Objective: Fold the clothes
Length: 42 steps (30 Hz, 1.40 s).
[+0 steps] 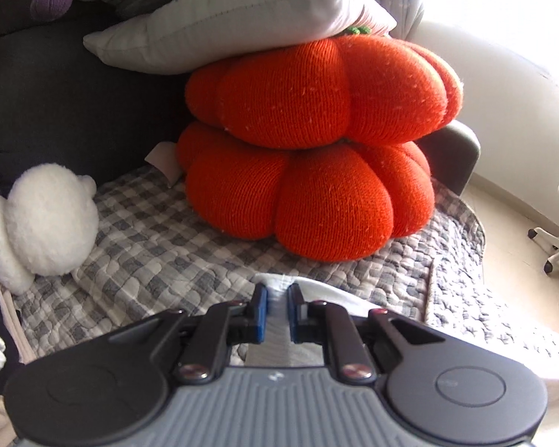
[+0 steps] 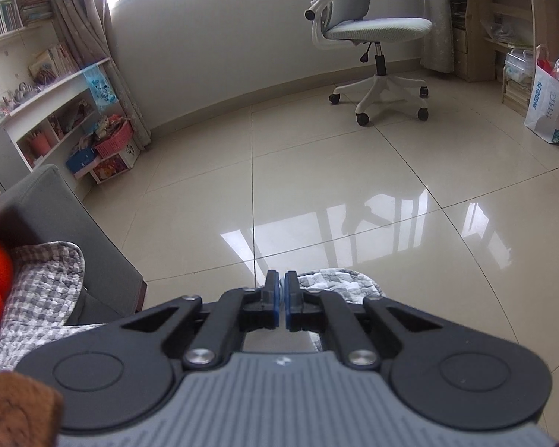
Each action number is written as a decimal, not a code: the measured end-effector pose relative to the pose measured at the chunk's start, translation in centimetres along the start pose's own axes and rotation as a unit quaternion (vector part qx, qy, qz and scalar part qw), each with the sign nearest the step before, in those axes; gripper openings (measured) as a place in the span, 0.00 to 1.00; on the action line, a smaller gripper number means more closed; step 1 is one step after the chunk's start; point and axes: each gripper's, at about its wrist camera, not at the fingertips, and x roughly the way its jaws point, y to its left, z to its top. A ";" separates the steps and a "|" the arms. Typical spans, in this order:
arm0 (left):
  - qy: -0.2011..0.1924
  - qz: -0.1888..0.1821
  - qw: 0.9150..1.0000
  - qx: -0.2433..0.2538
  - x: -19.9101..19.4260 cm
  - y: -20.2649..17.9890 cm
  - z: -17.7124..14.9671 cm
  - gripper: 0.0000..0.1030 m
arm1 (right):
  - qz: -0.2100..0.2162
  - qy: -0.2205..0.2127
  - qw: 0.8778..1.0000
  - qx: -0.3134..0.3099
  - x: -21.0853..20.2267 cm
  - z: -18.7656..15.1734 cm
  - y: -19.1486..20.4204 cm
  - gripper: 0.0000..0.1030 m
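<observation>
In the left wrist view, my left gripper (image 1: 277, 292) is shut on a fold of a white garment (image 1: 339, 296). The cloth shows between the blue pads and spreads off to the right over the checked quilt (image 1: 160, 260). My right gripper (image 2: 281, 279) is shut, pads nearly touching, and no cloth shows between them. It hangs past the sofa's edge over the tiled floor (image 2: 316, 171), with a corner of the checked quilt (image 2: 339, 283) just behind its fingertips.
Two orange knitted pumpkin cushions (image 1: 309, 171) are stacked at the back of the sofa under a white pillow (image 1: 242, 18). A white plush toy (image 1: 44, 219) lies at the left. An office chair (image 2: 372, 37), low shelves (image 2: 56, 111) and a paper bag (image 2: 551, 104) stand around the floor.
</observation>
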 end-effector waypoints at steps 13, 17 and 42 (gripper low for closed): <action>-0.025 -0.041 0.999 -0.025 -6.8 3.4 -2.2 0.10 | 0.029 -0.028 0.999 0.028 -9.0 -3.6 -2.6 0.03; -0.019 -0.045 0.999 -0.017 -8.6 4.2 -3.8 0.10 | 0.036 -0.019 0.998 0.041 -11.6 -5.1 -3.5 0.03; 0.024 -0.097 0.995 0.018 -10.3 9.5 -10.7 0.10 | 0.075 0.002 0.993 0.086 -20.2 -14.5 -9.8 0.01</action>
